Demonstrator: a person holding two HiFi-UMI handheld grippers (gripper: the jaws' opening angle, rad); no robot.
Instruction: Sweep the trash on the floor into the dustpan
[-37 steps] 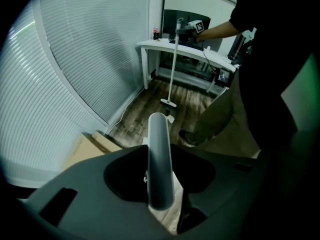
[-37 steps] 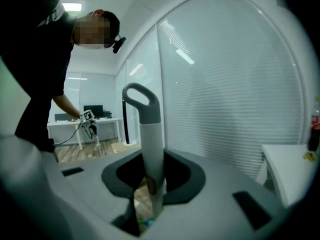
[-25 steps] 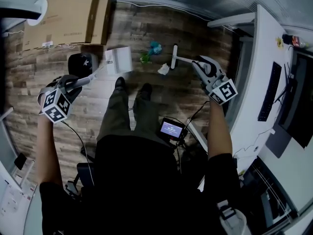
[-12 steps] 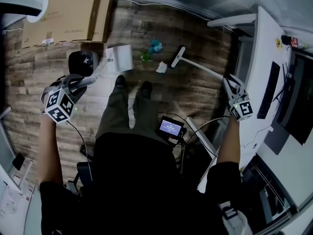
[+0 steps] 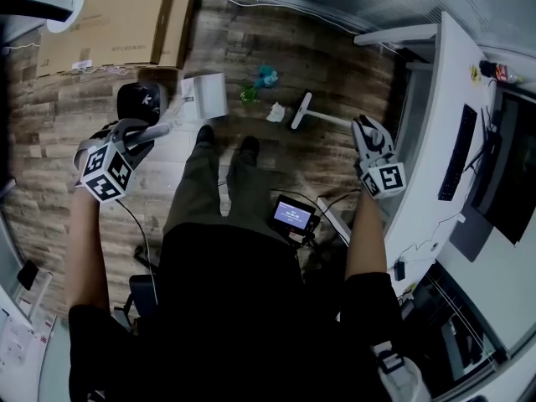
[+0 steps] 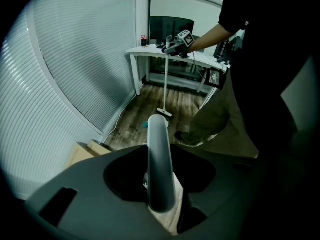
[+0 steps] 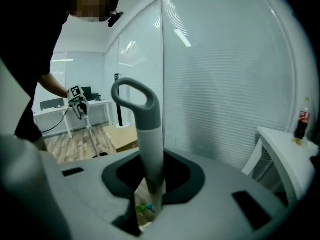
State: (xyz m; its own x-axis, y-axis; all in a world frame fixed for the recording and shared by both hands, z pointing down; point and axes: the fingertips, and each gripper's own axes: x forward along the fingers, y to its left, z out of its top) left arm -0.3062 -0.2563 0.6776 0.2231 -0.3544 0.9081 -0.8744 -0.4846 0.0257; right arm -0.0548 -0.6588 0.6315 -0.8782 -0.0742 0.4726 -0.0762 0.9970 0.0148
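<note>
A matt wood-grain plank floor [image 5: 327,65] is showing beneath cardboard boxes [image 5: 117,23], a smooth plastic dustpan [image 5: 209,99], a grey plastic broom handle [image 7: 149,144] and crumpled paper [image 5: 275,112].

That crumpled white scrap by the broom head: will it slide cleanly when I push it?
The crumpled white scrap looks like tissue or paper, so probably very light and soft; it may tumble or skip ahead of the broom head rather than slide. The wood floor looks smooth, so it likely won't snag.
</note>
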